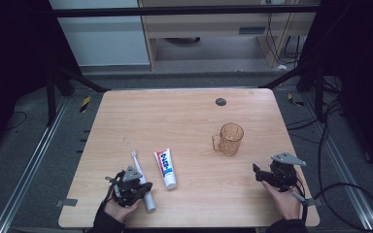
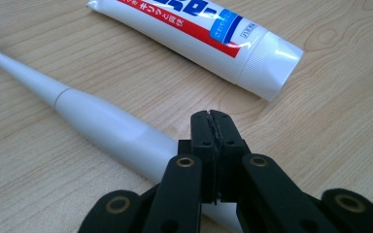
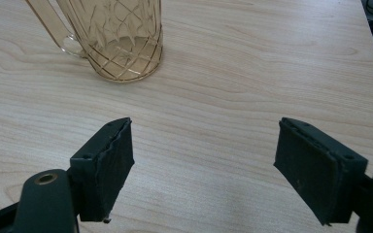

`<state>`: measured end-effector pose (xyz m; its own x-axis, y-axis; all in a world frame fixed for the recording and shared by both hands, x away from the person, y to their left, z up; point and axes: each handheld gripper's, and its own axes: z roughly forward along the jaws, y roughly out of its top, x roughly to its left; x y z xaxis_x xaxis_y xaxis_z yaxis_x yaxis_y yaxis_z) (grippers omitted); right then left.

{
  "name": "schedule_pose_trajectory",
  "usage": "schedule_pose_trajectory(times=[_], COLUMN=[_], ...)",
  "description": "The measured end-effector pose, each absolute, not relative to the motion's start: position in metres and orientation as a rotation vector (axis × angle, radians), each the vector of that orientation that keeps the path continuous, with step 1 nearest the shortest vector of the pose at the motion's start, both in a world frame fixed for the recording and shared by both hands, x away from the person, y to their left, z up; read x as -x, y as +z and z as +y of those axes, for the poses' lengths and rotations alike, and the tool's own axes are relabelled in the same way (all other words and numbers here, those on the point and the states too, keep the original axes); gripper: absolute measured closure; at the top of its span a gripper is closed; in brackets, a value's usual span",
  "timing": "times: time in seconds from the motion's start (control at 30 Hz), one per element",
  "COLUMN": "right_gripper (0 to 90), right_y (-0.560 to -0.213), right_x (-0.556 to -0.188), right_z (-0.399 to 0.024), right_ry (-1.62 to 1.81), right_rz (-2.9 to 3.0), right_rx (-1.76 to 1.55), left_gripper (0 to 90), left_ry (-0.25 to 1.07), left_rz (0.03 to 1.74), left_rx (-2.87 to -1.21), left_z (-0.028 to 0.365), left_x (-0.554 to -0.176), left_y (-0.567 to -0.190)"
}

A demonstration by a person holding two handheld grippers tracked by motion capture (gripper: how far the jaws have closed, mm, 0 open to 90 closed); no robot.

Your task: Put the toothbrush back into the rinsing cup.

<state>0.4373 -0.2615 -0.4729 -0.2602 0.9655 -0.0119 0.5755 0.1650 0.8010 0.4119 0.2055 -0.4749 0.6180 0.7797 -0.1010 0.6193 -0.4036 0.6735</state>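
Observation:
A white electric toothbrush (image 1: 149,201) (image 2: 97,124) lies near the table's front left, bristles pointing away from me. A white tube of toothpaste (image 1: 166,167) (image 2: 199,34) with red and blue print lies just right of it, cap toward me. My left gripper (image 1: 141,187) (image 2: 212,124) hovers low over the toothbrush handle, its pads pressed together with nothing between them; the handle passes underneath. An amber glass mug (image 1: 229,139) (image 3: 116,39) stands upright right of centre. My right gripper (image 1: 258,174) (image 3: 204,160) is open over bare wood, nearer to me than the mug, with nothing between its fingers.
The wooden table (image 1: 175,111) has a small black round cap (image 1: 220,102) near its far edge. Its right edge runs close beside the right hand. Dark floor with cables surrounds the table.

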Motion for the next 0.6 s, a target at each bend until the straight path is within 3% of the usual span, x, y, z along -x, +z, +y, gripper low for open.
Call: schedule_pose_trajectory(times=[0.6], right_gripper=[21.3], right_y=[-0.4732], right_x=[-0.4372], right_z=[-0.2616], right_ry=[0.944], right_rz=[1.911], right_rx=[-1.458], left_gripper=[89.1], left_ry=[0.296], left_rz=[1.106], left_rx=[-2.176], left_z=[0.2088], left_x=[-0.4093], left_y=[-0.4762])
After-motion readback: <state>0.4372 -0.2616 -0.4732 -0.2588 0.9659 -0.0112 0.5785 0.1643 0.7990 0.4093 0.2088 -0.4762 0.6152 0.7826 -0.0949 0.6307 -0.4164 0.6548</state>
